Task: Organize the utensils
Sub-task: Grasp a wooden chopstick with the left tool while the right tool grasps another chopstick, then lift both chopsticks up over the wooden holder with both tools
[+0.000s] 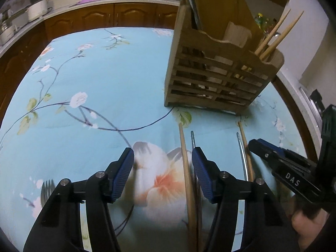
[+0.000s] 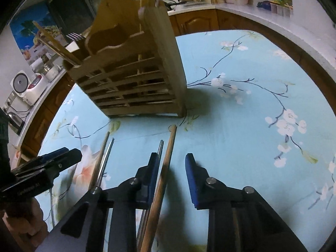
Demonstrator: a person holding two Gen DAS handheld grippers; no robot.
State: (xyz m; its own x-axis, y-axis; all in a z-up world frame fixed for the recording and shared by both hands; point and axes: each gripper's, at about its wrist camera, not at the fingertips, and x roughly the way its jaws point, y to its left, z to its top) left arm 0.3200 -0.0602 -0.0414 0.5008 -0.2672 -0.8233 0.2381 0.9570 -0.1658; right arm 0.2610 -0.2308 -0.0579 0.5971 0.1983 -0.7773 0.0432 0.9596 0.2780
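A slatted wooden utensil holder [image 1: 220, 73] [image 2: 134, 84] stands on the blue flowered tablecloth [image 1: 94, 84], with chopsticks [image 1: 277, 33] and a fork [image 2: 74, 36] upright in it. In front of it lie two wooden chopsticks and two metal handles. My left gripper [image 1: 162, 150] is open over one chopstick [image 1: 184, 157], which runs close by its right pad; a metal handle [image 1: 193, 138] shows behind that finger. My right gripper [image 2: 171, 155] is open around the other chopstick [image 2: 168, 157], which lies along its left pad, with a gap to the right pad. Its neighbouring metal handle [image 2: 160, 147] lies outside.
A fork [image 1: 47, 188] lies on the cloth at the lower left of the left wrist view. The other gripper shows from the side in each view: the right gripper [image 1: 255, 143] and the left gripper [image 2: 71, 153]. Wooden cabinets [image 1: 117, 16] and a counter with a rice cooker [image 2: 20, 84] ring the table.
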